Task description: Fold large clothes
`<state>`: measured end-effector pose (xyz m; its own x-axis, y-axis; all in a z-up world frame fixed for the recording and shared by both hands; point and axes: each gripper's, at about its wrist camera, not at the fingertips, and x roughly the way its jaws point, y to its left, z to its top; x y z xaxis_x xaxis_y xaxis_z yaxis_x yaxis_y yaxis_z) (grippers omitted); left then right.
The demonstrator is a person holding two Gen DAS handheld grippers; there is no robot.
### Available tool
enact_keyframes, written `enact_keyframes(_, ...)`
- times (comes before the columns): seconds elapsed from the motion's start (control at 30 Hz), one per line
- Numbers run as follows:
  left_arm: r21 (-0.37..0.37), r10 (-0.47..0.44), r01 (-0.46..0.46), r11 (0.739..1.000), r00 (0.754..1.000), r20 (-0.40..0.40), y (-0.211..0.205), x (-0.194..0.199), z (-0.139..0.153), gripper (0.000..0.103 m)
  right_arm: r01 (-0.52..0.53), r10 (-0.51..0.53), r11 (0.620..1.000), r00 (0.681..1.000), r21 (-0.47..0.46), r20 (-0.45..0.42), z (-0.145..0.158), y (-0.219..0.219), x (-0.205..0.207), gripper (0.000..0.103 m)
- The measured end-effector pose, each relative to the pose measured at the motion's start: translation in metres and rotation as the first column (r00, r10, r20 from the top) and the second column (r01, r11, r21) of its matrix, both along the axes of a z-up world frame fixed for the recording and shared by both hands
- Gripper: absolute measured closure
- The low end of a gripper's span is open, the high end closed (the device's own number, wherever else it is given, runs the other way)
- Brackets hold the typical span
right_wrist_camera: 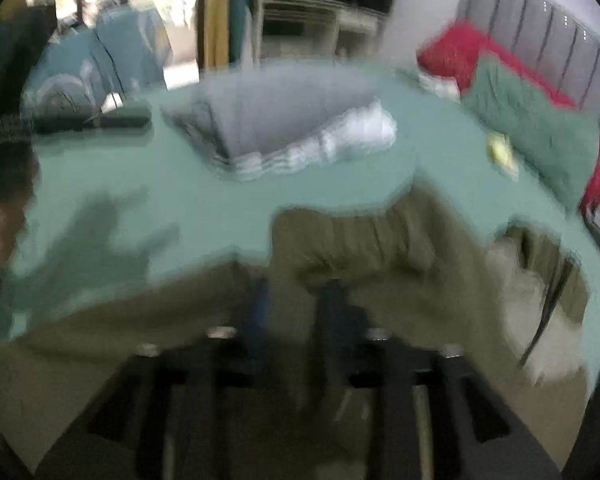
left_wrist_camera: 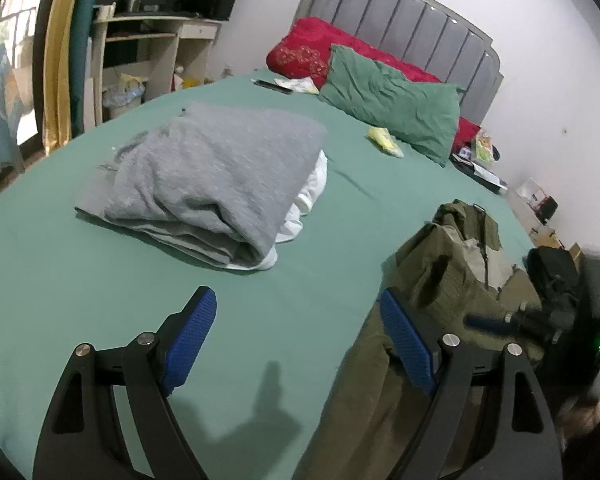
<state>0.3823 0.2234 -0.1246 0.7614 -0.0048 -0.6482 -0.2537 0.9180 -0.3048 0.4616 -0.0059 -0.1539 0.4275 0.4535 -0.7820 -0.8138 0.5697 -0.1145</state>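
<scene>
An olive green garment [left_wrist_camera: 444, 264] lies crumpled on the green bed sheet [left_wrist_camera: 60, 280] at the right. My left gripper [left_wrist_camera: 296, 320] is open and empty, just above the sheet, its right finger at the garment's edge. The right gripper [left_wrist_camera: 488, 322] shows there too, low over the garment. The right wrist view is blurred by motion. In it the right gripper [right_wrist_camera: 296, 300] has its fingers close together over the olive garment [right_wrist_camera: 360, 240], which seems pinched between them.
A folded grey garment [left_wrist_camera: 204, 176] lies on white cloth [left_wrist_camera: 312, 188] mid-bed. A green pillow [left_wrist_camera: 392, 100], red pillows [left_wrist_camera: 308, 48] and a grey headboard [left_wrist_camera: 412, 12] are at the far end. A yellow item [left_wrist_camera: 384, 140] lies near the pillow. A desk [left_wrist_camera: 156, 36] stands at the left.
</scene>
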Motion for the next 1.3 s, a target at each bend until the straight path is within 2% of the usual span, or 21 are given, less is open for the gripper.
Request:
enact_keyframes(0.07,-0.002,-0.014,0.014,1.0,1.0,-0.012,-0.003,0.003,-0.003,0.016,0.004,-0.004,1.0,1.0,0.028,-0.014,-0.004,-0.027,-0.01,0.04)
enact_keyframes(0.13,-0.013,-0.031,0.031,0.999,0.999,-0.029,-0.007,0.008,-0.008,0.016,0.018,-0.018,0.999,1.0,0.042,-0.004,0.002,-0.039,-0.007,0.036)
enact_keyframes(0.2,-0.016,-0.041,0.04,0.999,0.998,-0.04,-0.007,0.01,-0.01,0.016,0.038,-0.039,0.998,0.999,0.055,0.029,0.02,-0.051,-0.017,0.033)
enact_keyframes(0.33,-0.015,-0.038,0.037,0.999,0.998,-0.053,-0.006,0.012,-0.013,0.016,0.088,-0.09,0.996,0.993,0.031,0.08,0.066,-0.071,0.013,0.028)
enact_keyframes(0.43,-0.023,-0.037,0.036,0.999,0.998,-0.053,-0.006,0.014,-0.012,0.016,0.08,-0.08,0.996,0.997,-0.045,-0.002,0.07,-0.06,0.068,0.028)
enact_keyframes(0.5,-0.018,-0.039,0.038,0.999,0.998,-0.056,-0.007,0.015,-0.013,0.016,0.027,-0.031,0.999,0.994,-0.047,-0.101,0.062,-0.044,0.092,0.028)
enact_keyframes(0.57,-0.018,-0.046,0.045,0.999,0.997,-0.062,-0.007,0.018,-0.013,0.016,-0.06,0.041,0.994,0.977,-0.088,-0.209,0.043,-0.019,0.1,0.028)
enact_keyframes(0.63,-0.009,-0.053,0.052,0.999,0.996,-0.067,-0.009,0.02,-0.013,0.016,-0.131,0.084,0.972,0.968,-0.193,-0.235,0.014,0.001,0.099,0.029)
enact_keyframes(0.67,-0.008,-0.055,0.055,0.998,0.996,-0.069,-0.011,0.021,-0.013,0.016,-0.156,0.093,0.957,0.963,-0.246,-0.251,0.001,0.007,0.096,0.035)
enact_keyframes(0.7,-0.01,-0.061,0.061,0.998,0.996,-0.07,-0.012,0.022,-0.013,0.016,-0.169,0.094,0.946,0.96,-0.277,-0.263,-0.008,0.009,0.093,0.068)
enact_keyframes(0.73,-0.011,-0.069,0.068,0.998,0.995,-0.069,-0.013,0.022,-0.013,0.016,-0.178,0.097,0.939,0.958,-0.296,-0.268,-0.016,0.009,0.089,0.088)
enact_keyframes(0.77,-0.008,-0.073,0.073,0.997,0.995,-0.068,-0.013,0.021,-0.013,0.016,-0.169,0.093,0.934,0.966,-0.316,-0.241,-0.019,0.005,0.082,0.101)
enact_keyframes(0.83,-0.002,-0.077,0.077,0.997,0.995,-0.063,-0.013,0.019,-0.011,0.016,-0.125,0.074,0.95,0.98,-0.287,-0.183,-0.01,-0.006,0.075,0.101)
enact_keyframes(0.93,-0.011,-0.068,0.067,0.998,0.996,-0.057,-0.009,0.015,-0.01,0.016,0.015,-0.023,0.98,0.999,-0.2,-0.039,0.032,-0.034,0.068,0.101)
enact_keyframes(1.03,-0.023,-0.053,0.051,0.998,0.997,-0.053,-0.005,0.011,-0.008,0.016,0.169,-0.158,0.982,0.98,-0.089,0.12,0.087,-0.059,0.073,0.101)
enact_keyframes(1.1,-0.028,-0.045,0.044,0.999,0.998,-0.043,-0.004,0.009,-0.006,0.016,0.332,-0.318,0.943,0.904,0.0,0.288,0.131,-0.075,0.08,0.101)
enact_keyframes(1.13,-0.028,-0.044,0.043,0.999,0.998,-0.034,-0.004,0.007,-0.004,0.016,0.395,-0.378,0.918,0.851,0.028,0.366,0.146,-0.079,0.082,0.101)
enact_keyframes(1.17,-0.026,-0.044,0.043,0.999,0.999,-0.028,-0.004,0.007,-0.003,0.016,0.452,-0.436,0.889,0.784,0.075,0.443,0.16,-0.08,0.08,0.101)
enact_keyframes(1.23,-0.022,-0.04,0.04,0.999,0.999,-0.02,-0.003,0.006,-0.002,0.016,0.463,-0.444,0.881,0.74,0.096,0.505,0.162,-0.071,0.075,0.101)
enact_keyframes(1.27,-0.023,-0.038,0.038,0.999,0.999,-0.02,-0.002,0.006,-0.002,0.016,0.445,-0.418,0.891,0.734,0.085,0.535,0.15,-0.057,0.068,0.1)
enact_keyframes(1.3,-0.027,-0.036,0.035,0.999,0.999,-0.021,-0.001,0.007,-0.002,0.016,0.428,-0.393,0.901,0.744,0.065,0.54,0.137,-0.047,0.064,0.1)
